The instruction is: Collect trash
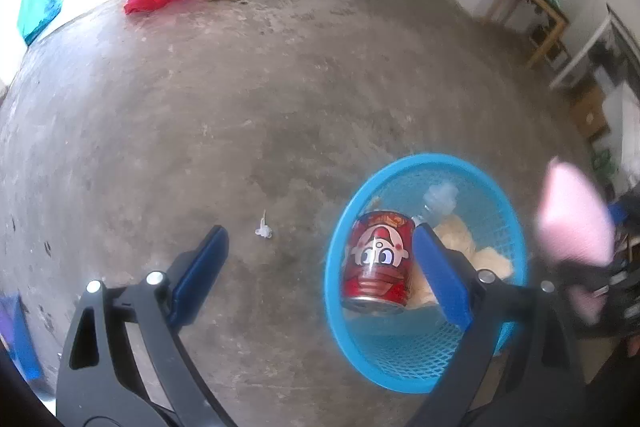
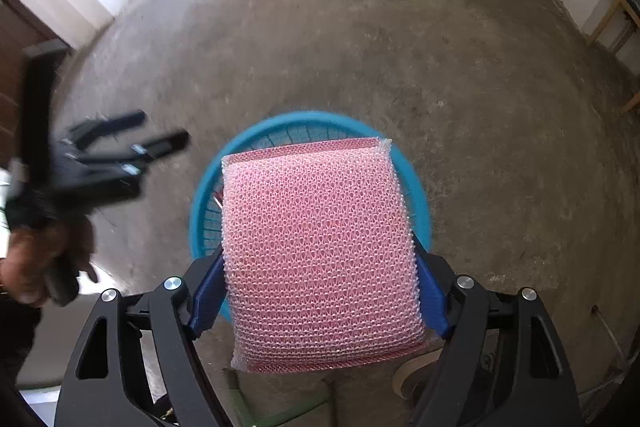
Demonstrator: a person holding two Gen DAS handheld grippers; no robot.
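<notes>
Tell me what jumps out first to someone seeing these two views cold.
The pink mesh sponge fills the right wrist view, clamped between the right gripper pads directly above the blue basket. In the left wrist view, a red cartoon-face can lies inside that basket on the concrete floor, with the left gripper open and empty. A small white scrap sits on the floor beside the basket.

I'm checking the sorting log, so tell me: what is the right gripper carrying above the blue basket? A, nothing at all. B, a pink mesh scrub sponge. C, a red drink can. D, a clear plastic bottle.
B: in the right wrist view the right gripper has its jaws pressed on both sides of a pink mesh scrub sponge, held over the blue mesh basket; the red can already lies inside the basket.
</notes>
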